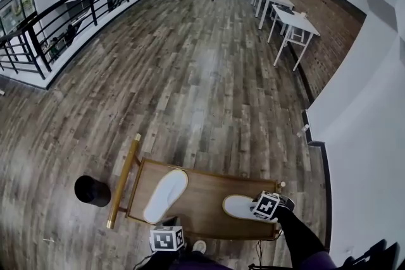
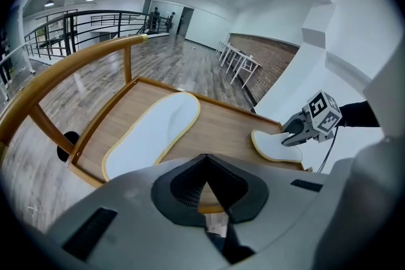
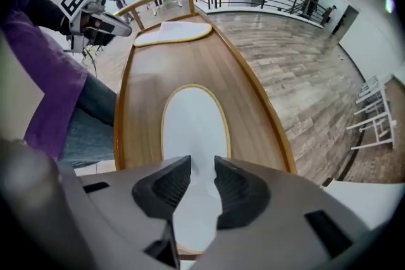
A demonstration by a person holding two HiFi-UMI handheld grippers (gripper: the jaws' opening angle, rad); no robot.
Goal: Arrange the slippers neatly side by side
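Note:
Two white slippers with yellow edging lie on a wooden tray (image 1: 202, 191). The left slipper (image 1: 166, 195) (image 2: 152, 133) (image 3: 174, 33) lies aslant at the tray's left. The right slipper (image 1: 239, 205) (image 2: 272, 145) (image 3: 193, 129) lies at the tray's right end. My right gripper (image 1: 254, 208) (image 2: 288, 136) (image 3: 202, 177) sits low over the right slipper's near end; its jaws stand apart with the white sole showing between them. My left gripper (image 1: 169, 223) (image 2: 205, 158) (image 3: 120, 25) hovers at the tray's near edge behind the left slipper, its tips together and holding nothing.
A golden handle rail (image 1: 123, 180) runs along the tray's left end, with a black round object (image 1: 92, 191) on the plank floor beside it. A white wall (image 1: 361, 136) stands close on the right. White tables (image 1: 291, 22) and a black railing (image 1: 57, 28) are far off.

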